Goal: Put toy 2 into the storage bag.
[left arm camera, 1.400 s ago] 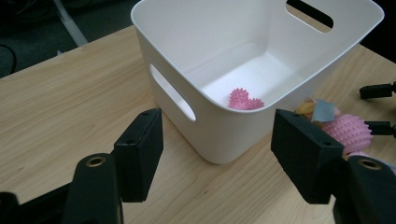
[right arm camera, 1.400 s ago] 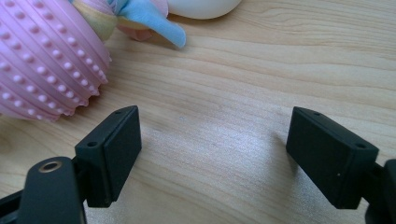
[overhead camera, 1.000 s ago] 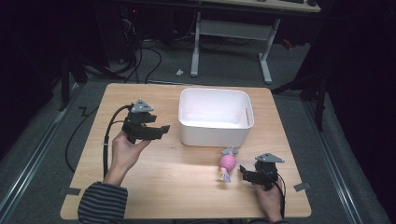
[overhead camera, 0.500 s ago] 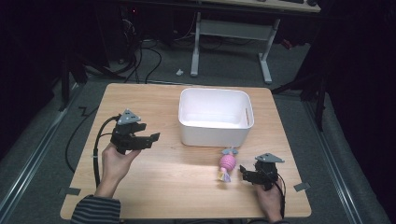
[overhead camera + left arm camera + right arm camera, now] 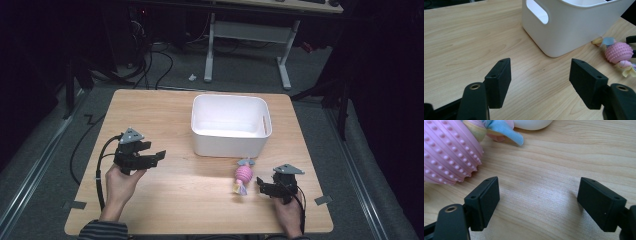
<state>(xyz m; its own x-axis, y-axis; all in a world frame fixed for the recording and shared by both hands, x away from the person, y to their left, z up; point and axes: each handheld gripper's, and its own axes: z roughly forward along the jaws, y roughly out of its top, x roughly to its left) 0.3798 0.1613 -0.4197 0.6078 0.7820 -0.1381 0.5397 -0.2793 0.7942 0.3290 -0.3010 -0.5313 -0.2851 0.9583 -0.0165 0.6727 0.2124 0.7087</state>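
A pink knobbly ball toy [image 5: 243,175] with blue and yellow fabric ends lies on the wooden table in front of the white bin [image 5: 231,125]. My right gripper [image 5: 261,185] rests low on the table just right of the toy, jaws open and empty; the toy [image 5: 447,152] sits beyond its left jaw. My left gripper [image 5: 156,158] is held above the table's left half, pointing right toward the bin, open with nothing between its jaws. In the left gripper view, the bin [image 5: 574,25] and the toy [image 5: 619,52] lie ahead of my left gripper [image 5: 540,85].
The wooden table [image 5: 165,115] has bare surface at the left and along the front. Behind it stand a white desk frame [image 5: 250,35] and cables on the dark floor. Tape marks sit at the front corners.
My left gripper has drawn back from near the bin toward the table's left front and sunk lower. The right gripper and the toy have stayed put.
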